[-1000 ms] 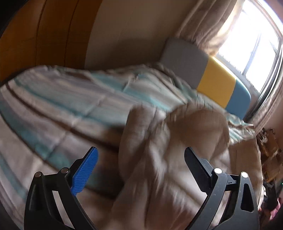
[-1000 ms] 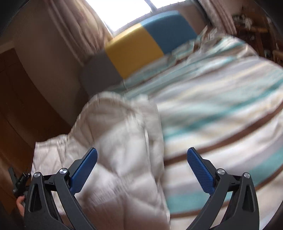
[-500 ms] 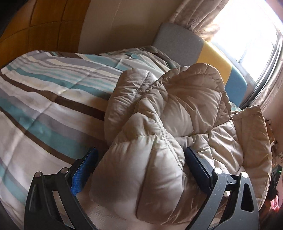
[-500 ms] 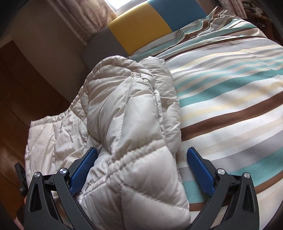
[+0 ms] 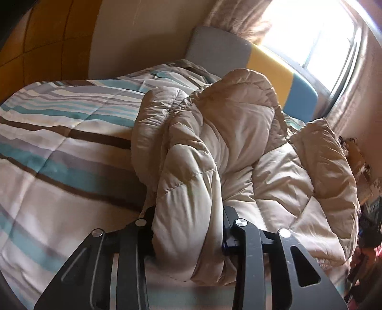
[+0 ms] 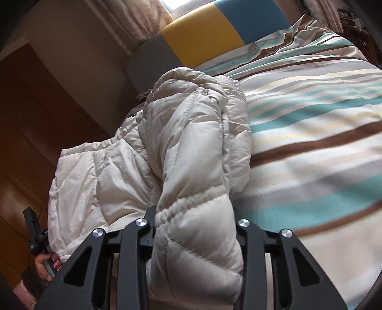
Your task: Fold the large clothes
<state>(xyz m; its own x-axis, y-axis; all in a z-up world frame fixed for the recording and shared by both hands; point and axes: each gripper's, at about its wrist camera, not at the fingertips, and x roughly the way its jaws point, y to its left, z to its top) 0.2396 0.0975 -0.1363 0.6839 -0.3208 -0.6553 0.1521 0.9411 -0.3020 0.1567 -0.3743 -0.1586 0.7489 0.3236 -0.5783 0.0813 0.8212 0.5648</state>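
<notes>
Puffer jacket (image 5: 214,133), hand-held gripper (image 5: 188,229) pads buried in padding

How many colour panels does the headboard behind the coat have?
3. On the headboard, seen from the right wrist view: grey panel at the left by the wall, yellow panel in the middle, blue panel at the right. The coat hides the grey panel's lower part.

Beige quilted puffer jacket (image 5: 214,133) bunched in heap on striped bed, padded sleeves draped forward.
</notes>
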